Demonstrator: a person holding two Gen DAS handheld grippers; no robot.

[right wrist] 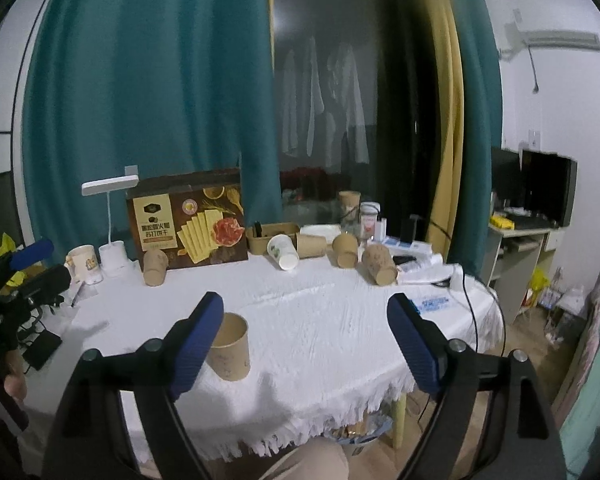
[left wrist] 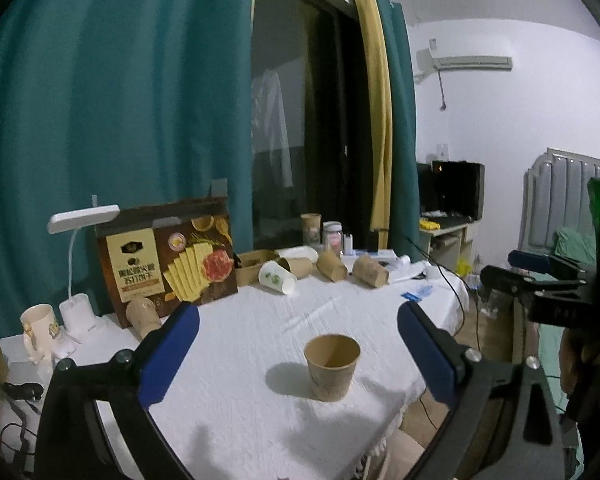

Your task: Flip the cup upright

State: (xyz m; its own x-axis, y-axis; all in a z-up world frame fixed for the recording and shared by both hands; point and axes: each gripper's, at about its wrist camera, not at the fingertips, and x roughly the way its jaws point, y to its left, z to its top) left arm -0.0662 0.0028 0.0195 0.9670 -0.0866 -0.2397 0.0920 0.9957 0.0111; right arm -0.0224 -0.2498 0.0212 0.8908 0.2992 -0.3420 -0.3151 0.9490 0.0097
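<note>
A brown paper cup (left wrist: 331, 366) stands upright, mouth up, on the white tablecloth (left wrist: 240, 360) near the front edge. My left gripper (left wrist: 298, 338) is open and empty, its blue pads on either side of the cup, a little short of it. In the right wrist view the same cup (right wrist: 230, 347) stands just behind the left fingertip (right wrist: 198, 344). My right gripper (right wrist: 306, 340) is open and empty above the table's front edge. Several more cups lie tipped over at the back: a white one (left wrist: 278, 277) and brown ones (left wrist: 332, 266) (left wrist: 371, 271).
A brown cracker box (left wrist: 168, 256), a white desk lamp (left wrist: 82, 216), a mug (left wrist: 40, 326) and another brown cup (left wrist: 143, 316) stand at the back left. Jars and small boxes (left wrist: 332, 236) sit at the back. A black cable (left wrist: 452, 288) runs over the right edge. The other gripper (left wrist: 540, 292) shows at the right.
</note>
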